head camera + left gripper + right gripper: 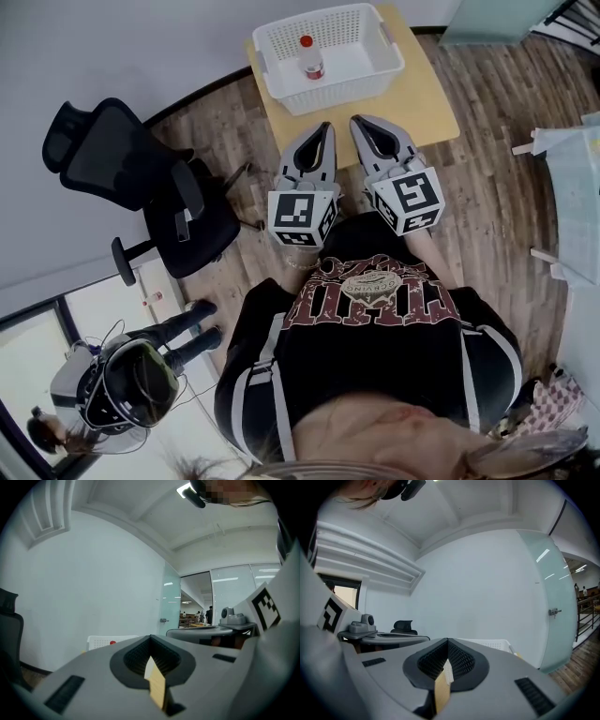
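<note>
Both grippers are held side by side in front of the person's chest, pointing at a small wooden table [427, 98]. The left gripper [325, 126] is shut with nothing between its jaws, which meet in a point [150, 637]. Beside it the right gripper [357, 120] is also shut and empty [448, 640]. Their tips hover over the table's near edge, just short of a white perforated basket [375, 70]. Inside the basket stands a clear bottle with a red cap [310, 56]. The basket [99, 641] shows low beyond the left jaws, and the basket [493, 644] also shows past the right jaws.
A black office chair [141, 183] stands left of the table on the wood floor. A second person's legs [187, 328] and a round dark device with cables [131, 380] are at lower left. A pale table edge [574, 202] is at right. A glass door [171, 604] lies ahead.
</note>
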The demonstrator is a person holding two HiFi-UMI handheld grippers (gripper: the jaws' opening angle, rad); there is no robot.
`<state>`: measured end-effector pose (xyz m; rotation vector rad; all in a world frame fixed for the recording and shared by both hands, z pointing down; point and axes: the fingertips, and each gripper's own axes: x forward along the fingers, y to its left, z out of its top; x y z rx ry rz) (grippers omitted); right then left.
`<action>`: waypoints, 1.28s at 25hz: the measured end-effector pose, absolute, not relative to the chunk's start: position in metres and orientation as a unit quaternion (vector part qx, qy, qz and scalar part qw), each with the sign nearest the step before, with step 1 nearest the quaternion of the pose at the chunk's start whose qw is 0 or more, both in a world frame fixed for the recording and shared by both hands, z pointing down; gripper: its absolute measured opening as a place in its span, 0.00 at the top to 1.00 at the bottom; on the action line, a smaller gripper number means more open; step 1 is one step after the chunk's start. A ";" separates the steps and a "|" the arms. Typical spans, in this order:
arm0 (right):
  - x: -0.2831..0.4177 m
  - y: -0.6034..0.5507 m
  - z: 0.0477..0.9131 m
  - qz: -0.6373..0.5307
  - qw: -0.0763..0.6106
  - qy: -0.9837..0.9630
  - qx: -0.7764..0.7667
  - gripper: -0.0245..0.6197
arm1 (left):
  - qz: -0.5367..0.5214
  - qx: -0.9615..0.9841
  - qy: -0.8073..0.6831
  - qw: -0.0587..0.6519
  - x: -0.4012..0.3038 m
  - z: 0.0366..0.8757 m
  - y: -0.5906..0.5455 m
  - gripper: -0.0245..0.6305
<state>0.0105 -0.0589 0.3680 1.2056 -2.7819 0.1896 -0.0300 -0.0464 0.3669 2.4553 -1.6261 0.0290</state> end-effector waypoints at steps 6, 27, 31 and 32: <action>-0.008 -0.085 0.372 0.066 0.056 -0.910 0.406 0.94 | 0.013 0.838 -0.536 0.102 -0.046 0.370 -0.074 0.89; -0.057 -0.143 0.387 0.072 0.066 -0.895 0.434 0.94 | 0.017 0.856 -0.506 0.108 -0.094 0.384 -0.135 0.89; -0.062 -0.147 0.388 0.075 0.066 -0.893 0.438 0.94 | 0.019 0.857 -0.503 0.110 -0.100 0.385 -0.138 0.89; -0.062 -0.148 0.389 0.076 0.067 -0.893 0.438 0.94 | 0.019 0.857 -0.503 0.110 -0.100 0.385 -0.139 0.89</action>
